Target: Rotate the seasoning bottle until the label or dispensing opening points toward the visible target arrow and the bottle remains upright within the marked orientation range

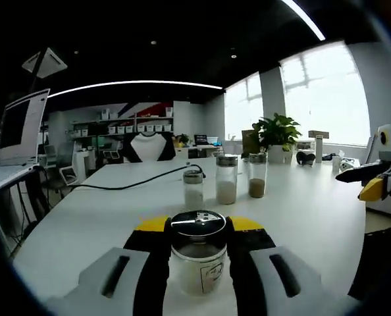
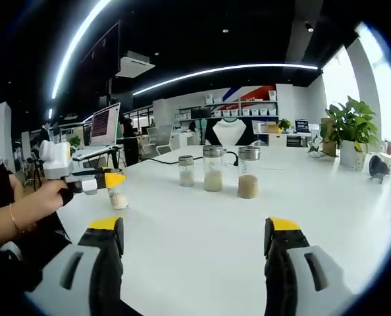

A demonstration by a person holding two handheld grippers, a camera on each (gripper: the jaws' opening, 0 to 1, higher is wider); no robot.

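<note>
**Seasoning bottle pinched upright in the left gripper**

The seasoning bottle (image 1: 197,253) stands upright on the white surface (image 1: 103,217), near the surface's close edge. The left gripper (image 1: 197,245) pinches it: its black fingers (image 1: 151,263) press against the glass on both sides, yellow tips level with the metal shaker lid. The jar holds pale powder, and a small label faces the left gripper view.

Beyond the seasoning bottle, well apart from it, three more jars (image 1: 226,179) stand in a short row toward the middle of the surface, with bare white surface between them and the held bottle. A black cable (image 1: 133,183) lies past the seasoning bottle toward the far left edge, and a potted plant (image 1: 276,137) sits behind the row near the window side.

The right gripper (image 2: 197,240) hovers above the surface with its fingers (image 2: 106,240) spread wide, nothing between them. It faces the three jars across open surface. In the right gripper view the seasoning bottle is a small jar just below the left gripper's yellow tip, close to the surface's left edge, beside a person's hand (image 2: 51,196).
</note>
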